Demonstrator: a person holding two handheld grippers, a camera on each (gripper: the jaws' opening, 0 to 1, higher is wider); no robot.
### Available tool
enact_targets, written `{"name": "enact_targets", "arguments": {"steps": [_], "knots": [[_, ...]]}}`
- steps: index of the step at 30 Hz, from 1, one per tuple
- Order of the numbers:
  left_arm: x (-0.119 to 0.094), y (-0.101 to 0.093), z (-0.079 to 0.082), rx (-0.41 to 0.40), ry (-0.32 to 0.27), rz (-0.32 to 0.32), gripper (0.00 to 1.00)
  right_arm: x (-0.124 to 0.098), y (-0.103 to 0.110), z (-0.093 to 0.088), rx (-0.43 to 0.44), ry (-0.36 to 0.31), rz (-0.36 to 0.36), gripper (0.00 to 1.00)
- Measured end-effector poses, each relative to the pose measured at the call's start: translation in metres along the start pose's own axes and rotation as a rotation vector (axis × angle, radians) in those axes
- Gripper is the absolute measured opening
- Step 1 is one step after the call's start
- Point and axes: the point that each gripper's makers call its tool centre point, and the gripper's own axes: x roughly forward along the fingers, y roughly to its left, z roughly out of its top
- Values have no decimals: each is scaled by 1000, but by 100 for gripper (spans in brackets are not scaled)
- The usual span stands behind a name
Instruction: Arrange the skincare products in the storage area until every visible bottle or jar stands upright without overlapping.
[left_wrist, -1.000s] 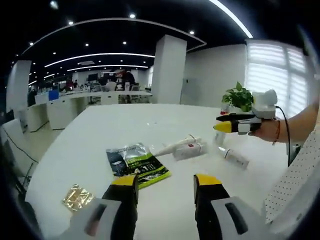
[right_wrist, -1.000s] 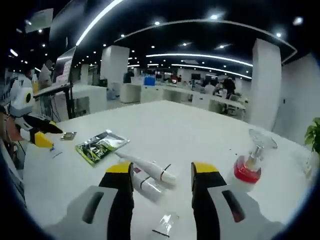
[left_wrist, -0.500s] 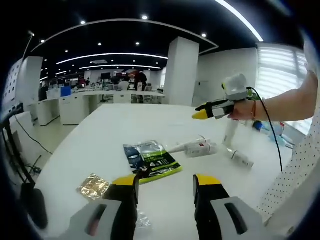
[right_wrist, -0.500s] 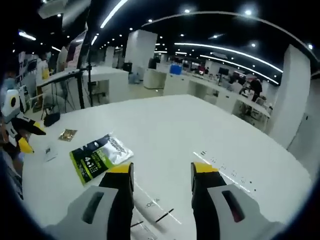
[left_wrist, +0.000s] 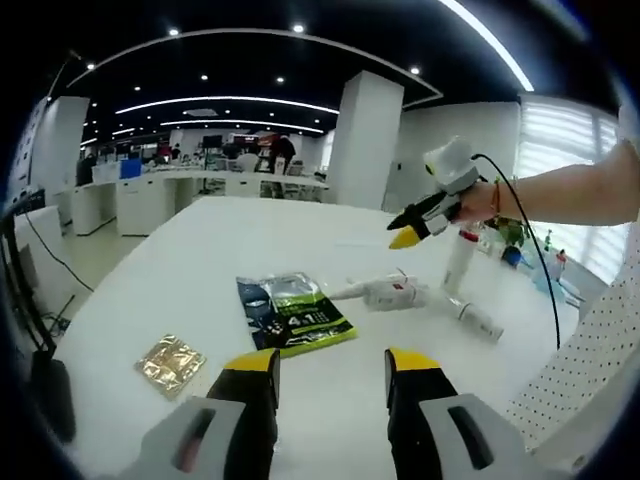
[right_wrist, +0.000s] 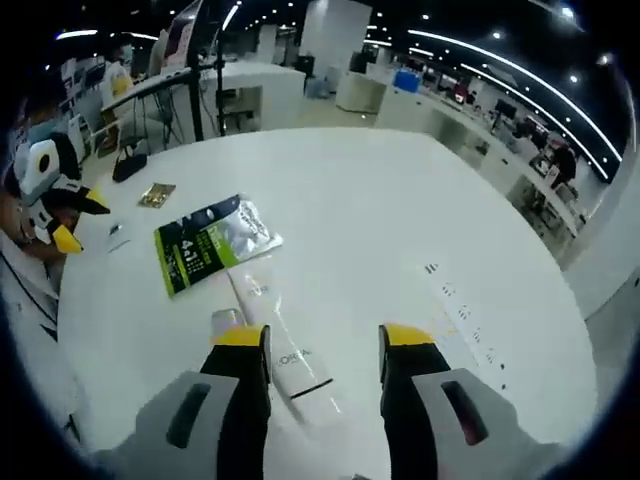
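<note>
Two white tubes (left_wrist: 385, 293) lie side by side on the white table (left_wrist: 200, 250), with another small white bottle (left_wrist: 475, 317) lying to their right and a white bottle (left_wrist: 458, 262) standing upright behind it. My right gripper (left_wrist: 408, 238), held in a hand, hovers above the tubes. In the right gripper view it (right_wrist: 322, 340) is open, looking down on a white tube (right_wrist: 285, 345) that lies between its jaws, untouched. A second tube (right_wrist: 225, 320) peeks out beside the left jaw. My left gripper (left_wrist: 332, 365) is open and empty near the table's front edge.
A green and black sachet (left_wrist: 295, 312) lies flat in front of the tubes, also seen as the sachet (right_wrist: 215, 243). A gold foil sachet (left_wrist: 170, 363) lies at the left. My left gripper (right_wrist: 70, 220) shows at the table's edge. Desks and pillars stand far behind.
My right gripper has tipped downward over the tubes, so its view now looks down on one tube. The left gripper's view has shifted only slightly.
</note>
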Motion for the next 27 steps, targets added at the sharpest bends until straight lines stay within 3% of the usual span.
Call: {"name": "enact_targets", "arguments": {"steps": [2, 10, 13, 14, 16, 17, 18, 25, 27], "knots": [[4, -1, -2, -2, 11, -3, 43, 9, 6, -15, -51, 80, 46, 42], [8, 0, -5, 10, 37, 3, 42, 33, 14, -45, -135, 252, 143, 40], [11, 1, -4, 18, 46, 6, 42, 40, 23, -54, -143, 313, 190, 30], [12, 2, -4, 21, 49, 7, 42, 41, 23, -54, -131, 317, 170, 30], [15, 2, -3, 28, 52, 9, 42, 41, 24, -55, -182, 320, 170, 28], [17, 3, -3, 39, 58, 9, 42, 41, 25, -55, -276, 309, 175, 27], [17, 3, -3, 41, 60, 8, 42, 40, 28, -56, -271, 298, 184, 27], [38, -3, 3, 13, 65, -39, 40, 29, 42, -66, -412, 278, 187, 26], [47, -9, 4, 12, 75, -69, 40, 26, 48, -69, -486, 282, 183, 26]]}}
